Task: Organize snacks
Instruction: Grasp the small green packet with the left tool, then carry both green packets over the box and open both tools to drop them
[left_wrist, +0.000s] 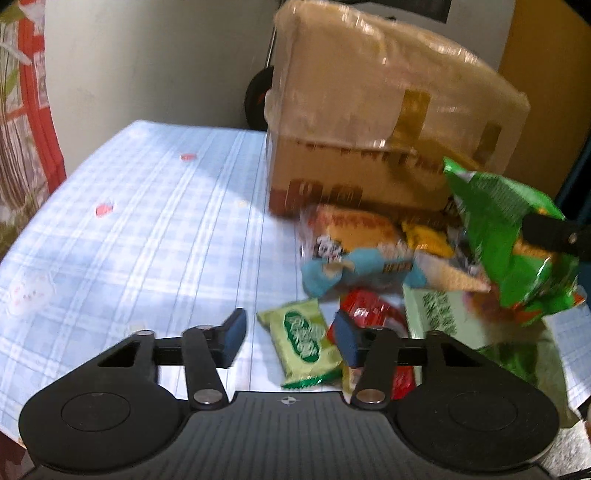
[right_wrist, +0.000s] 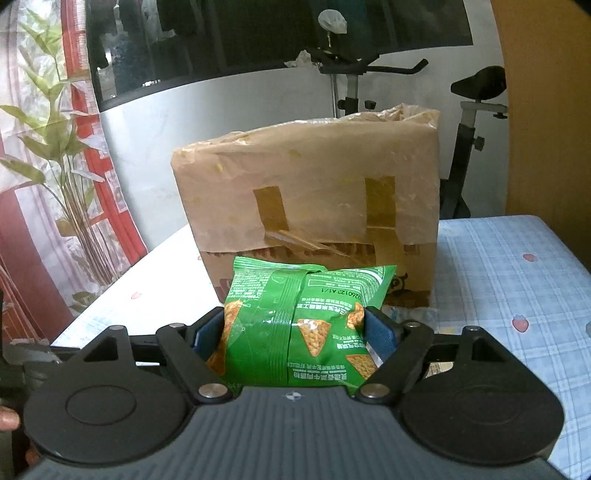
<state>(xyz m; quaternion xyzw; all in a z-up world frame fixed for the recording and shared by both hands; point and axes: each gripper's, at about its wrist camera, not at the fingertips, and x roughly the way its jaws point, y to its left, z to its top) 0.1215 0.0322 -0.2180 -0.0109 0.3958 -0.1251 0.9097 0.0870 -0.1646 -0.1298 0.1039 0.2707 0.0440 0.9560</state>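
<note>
My right gripper (right_wrist: 295, 332) is shut on a green chip bag (right_wrist: 303, 325) and holds it up in front of a tall cardboard box (right_wrist: 310, 192) lined with plastic. The same bag (left_wrist: 517, 251) shows at the right of the left wrist view, raised above a pile of snacks. My left gripper (left_wrist: 288, 336) is open and empty, low over the table, with a light green wafer packet (left_wrist: 303, 343) lying between its fingers. A red packet (left_wrist: 373, 314), a blue-and-orange packet (left_wrist: 354, 258) and a yellow packet (left_wrist: 424, 236) lie in the pile before the box (left_wrist: 369, 122).
The table has a blue checked cloth (left_wrist: 147, 229) with strawberry prints. A pale green flat box (left_wrist: 443, 317) lies at the pile's right. An exercise bike (right_wrist: 469, 122) stands behind the table, a plant (right_wrist: 62, 155) and red curtain at the left.
</note>
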